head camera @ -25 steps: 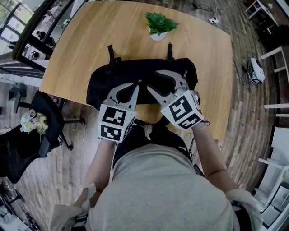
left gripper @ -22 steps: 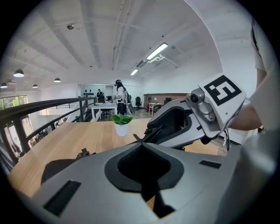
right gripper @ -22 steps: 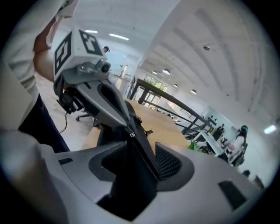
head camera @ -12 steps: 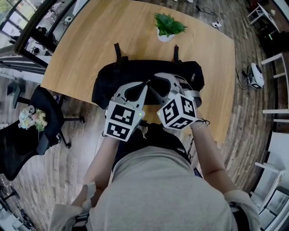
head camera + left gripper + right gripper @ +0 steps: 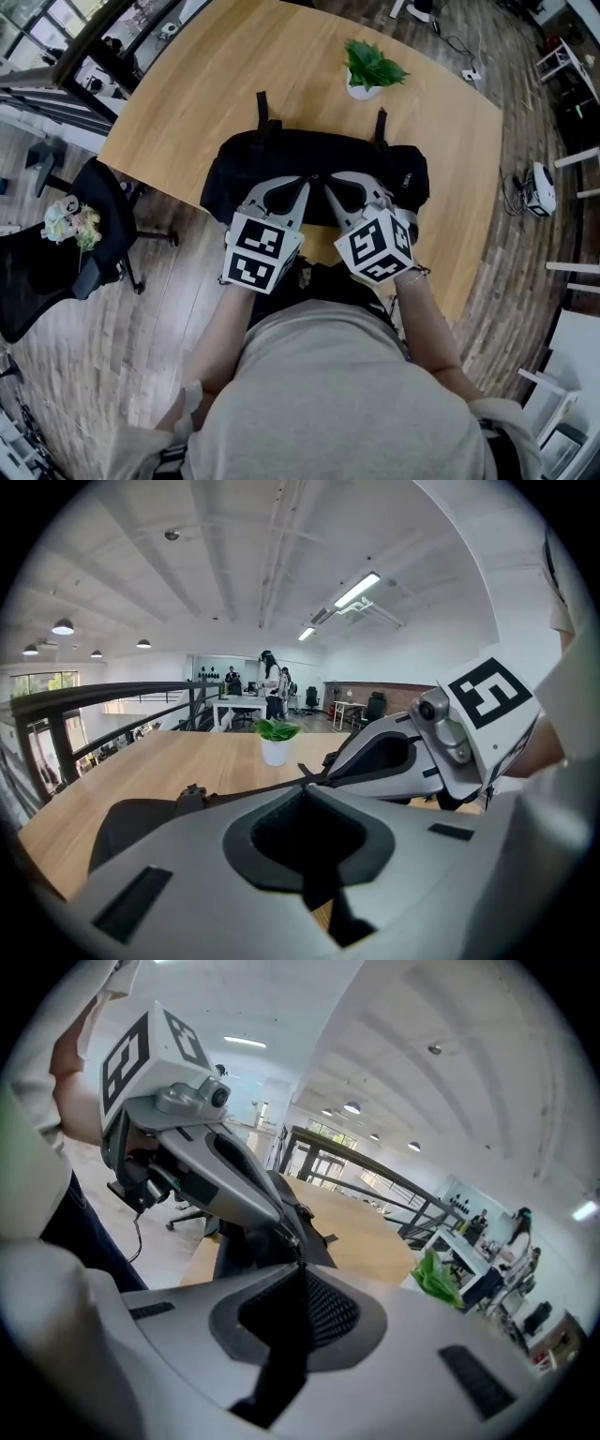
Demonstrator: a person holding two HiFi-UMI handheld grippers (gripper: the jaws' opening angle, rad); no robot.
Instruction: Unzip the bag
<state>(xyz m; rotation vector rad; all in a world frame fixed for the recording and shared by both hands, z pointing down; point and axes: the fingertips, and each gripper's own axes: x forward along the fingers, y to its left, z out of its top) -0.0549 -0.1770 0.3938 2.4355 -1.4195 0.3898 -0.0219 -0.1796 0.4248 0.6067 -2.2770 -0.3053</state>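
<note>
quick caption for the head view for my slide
Left gripper and right gripper, fingers closing on the zipper, meet atop a black bag on a wooden table

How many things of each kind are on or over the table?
Bag: 1
Plant: 1
Grippers: 2 (left gripper, shut; right gripper, fingers closing at the bag's top, almost together, with nothing I can make out between them)
Total: 4

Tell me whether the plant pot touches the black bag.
Apart. The head view shows bare tabletop between the plant pot and the black bag.
</note>
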